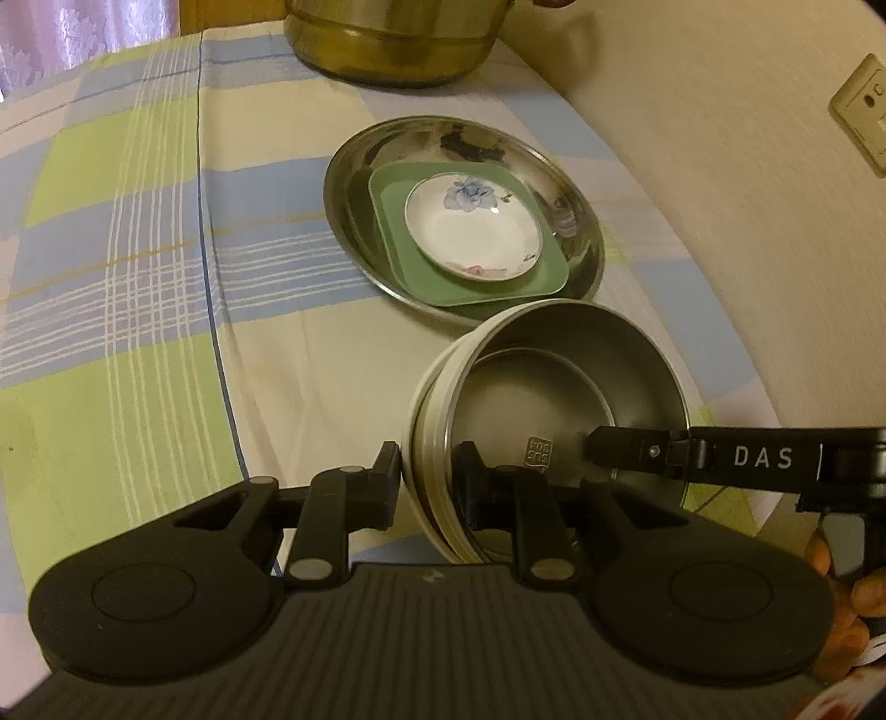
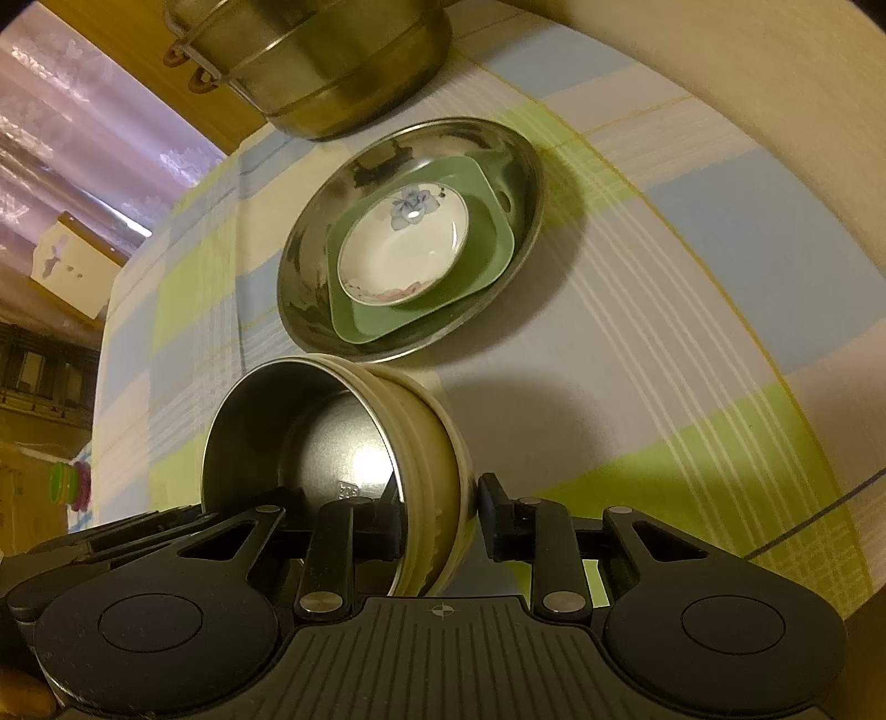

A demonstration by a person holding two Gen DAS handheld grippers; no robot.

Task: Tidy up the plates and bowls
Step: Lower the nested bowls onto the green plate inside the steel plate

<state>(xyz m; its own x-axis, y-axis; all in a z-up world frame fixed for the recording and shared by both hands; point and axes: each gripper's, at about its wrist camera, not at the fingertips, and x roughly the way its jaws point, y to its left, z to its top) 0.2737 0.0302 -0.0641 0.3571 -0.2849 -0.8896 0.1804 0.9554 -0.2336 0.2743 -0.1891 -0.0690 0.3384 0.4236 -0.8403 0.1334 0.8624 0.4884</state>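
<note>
Gripping from both sides: the steel bowl [image 1: 554,387] is held tilted on edge above the checked cloth [image 1: 138,249] on the tabletop, its open mouth turned toward the right gripper's side.

Left gripper [image 1: 429,476]: fingers closed down on the bowl's near wall, one finger outside against the cream-coloured outer shell, the other inside the steel cavity. Narrow gap, wall clamped between them.

Right gripper [image 2: 440,518]: same arrangement seen from the opposite side. One finger sits inside the bowl; the other stands at the outer shell, but a thin sliver of gap may remain there, so firm contact on that side cannot be confirmed. In the left wrist view the right gripper's arm, lettered "DAS", reaches in from the right, its tip inside the bowl near a small stamped mark on the bottom.

Bowl: steel inside, pale ribbed band round the rim, cream outside. A bright reflection sits on its floor in the right wrist view.

Just beyond the bowl, the nested stack:
- large steel plate [image 1: 354,166] at the bottom, flat on the cloth
- green square plate [image 1: 387,194] inside it
- small white dish [image 1: 470,238] with a blue flower, resting on the green plate

The held bowl's upper rim overlaps the near edge of the steel plate in both views; touching or not cannot be told.

Farther back, a big steel pot [image 1: 387,44] stands on the cloth. A wall socket [image 1: 864,105] shows at right, a curtain [image 2: 83,138] past the tabletop's far edge.
</note>
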